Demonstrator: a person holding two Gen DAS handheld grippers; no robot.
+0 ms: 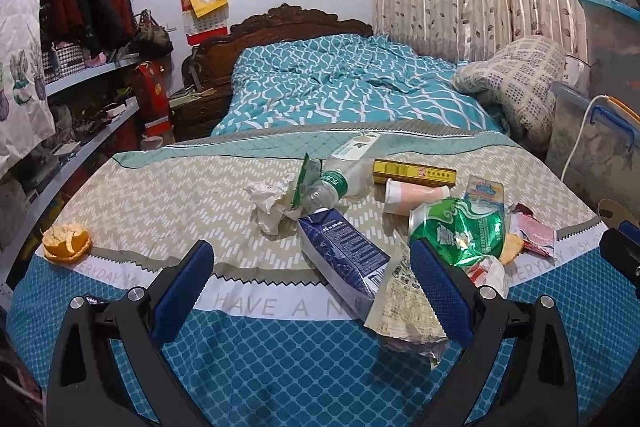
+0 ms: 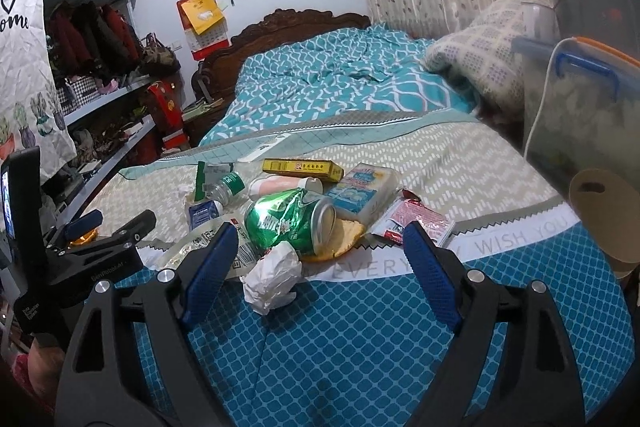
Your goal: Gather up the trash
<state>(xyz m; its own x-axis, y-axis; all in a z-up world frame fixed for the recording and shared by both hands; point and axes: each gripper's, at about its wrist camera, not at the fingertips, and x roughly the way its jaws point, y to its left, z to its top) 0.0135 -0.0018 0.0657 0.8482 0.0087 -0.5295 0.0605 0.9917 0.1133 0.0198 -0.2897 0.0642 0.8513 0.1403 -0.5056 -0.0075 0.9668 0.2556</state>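
Trash lies heaped on a table under a teal and beige cloth. My left gripper is open; a blue carton and a flat printed wrapper lie between its fingers, unpressed. Beyond are a crushed green can, a plastic bottle, crumpled tissue, a yellow box, a paper cup and, far left, orange peel. My right gripper is open over a crumpled white tissue, with the green can just ahead and a red packet by its right finger.
A bed with a teal quilt stands behind the table. Cluttered shelves run along the left. Stacked plastic storage boxes with a white cable and a round wooden board crowd the right edge. The left gripper's body shows at left.
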